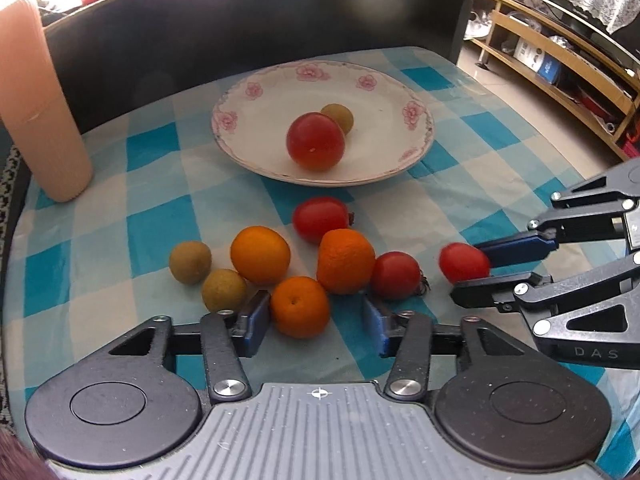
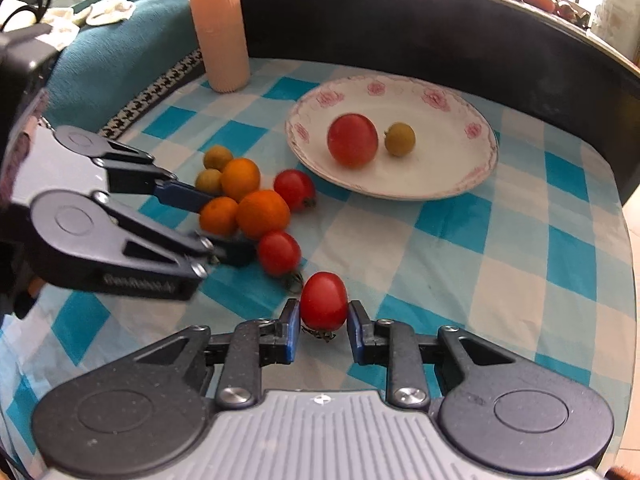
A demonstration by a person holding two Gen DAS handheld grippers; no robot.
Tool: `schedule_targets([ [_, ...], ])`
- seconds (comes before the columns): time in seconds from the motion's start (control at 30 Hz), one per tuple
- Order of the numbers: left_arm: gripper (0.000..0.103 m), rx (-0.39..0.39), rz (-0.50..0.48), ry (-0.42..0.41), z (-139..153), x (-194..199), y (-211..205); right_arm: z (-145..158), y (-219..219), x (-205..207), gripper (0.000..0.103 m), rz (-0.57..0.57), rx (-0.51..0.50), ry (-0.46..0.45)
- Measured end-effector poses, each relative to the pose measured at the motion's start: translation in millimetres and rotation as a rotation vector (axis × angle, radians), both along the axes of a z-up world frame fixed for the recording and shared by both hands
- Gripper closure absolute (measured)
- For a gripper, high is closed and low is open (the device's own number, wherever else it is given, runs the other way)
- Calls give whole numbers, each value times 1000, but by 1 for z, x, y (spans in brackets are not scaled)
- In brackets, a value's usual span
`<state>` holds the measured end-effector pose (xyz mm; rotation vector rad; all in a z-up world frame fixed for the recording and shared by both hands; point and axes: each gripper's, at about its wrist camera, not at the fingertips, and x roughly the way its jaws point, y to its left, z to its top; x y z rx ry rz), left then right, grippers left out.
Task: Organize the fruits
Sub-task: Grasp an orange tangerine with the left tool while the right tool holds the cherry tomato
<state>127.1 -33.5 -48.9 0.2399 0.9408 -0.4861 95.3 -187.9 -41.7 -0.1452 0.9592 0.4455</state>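
Right tongs (image 2: pixel 323 330) straddle a small glossy red tomato (image 2: pixel 323 301), blue pads on either side; a thin gap shows at each pad, so jaws are closing in, not yet clamped. Its dark stem points back toward the tongs and sits on the cloth, so the fruit rests on the counter (image 2: pixel 500 264), unlifted. From the left wrist view the same tomato (image 1: pixel 464 262) sits between the right fingers, which come in level from the side.

Left tongs (image 1: pixel 316 320) spread wide, holding nothing, with a small orange mandarin (image 1: pixel 300 306) between the pads and near the left one. Probably lined up as the next pick.

Just ahead of the left tongs: the loose cluster of two more mandarins, two red tomatoes, two dull green-brown round fruits.

Farther out: white floral-rimmed plate (image 1: pixel 248 148) carrying one bigger red tomato (image 1: pixel 315 141) and one green-brown fruit (image 1: pixel 338 118), so likely the drop target. A ribbed peach cylinder (image 1: pixel 44 108) stands far left.
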Motion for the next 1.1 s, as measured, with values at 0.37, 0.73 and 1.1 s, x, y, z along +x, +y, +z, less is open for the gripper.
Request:
schedule_targets([
  [0.37,63,-18,-41,28,9,-21,11,1,6,-10,62,44,-20,7],
  [0.73,41,22,-33,-33,5,-12,0,-3,8,-10,62,54,-28,5],
  [1.1,49,17,-17,-17,-1,-9,-2,-3,8,-10,61,43,-20,0],
])
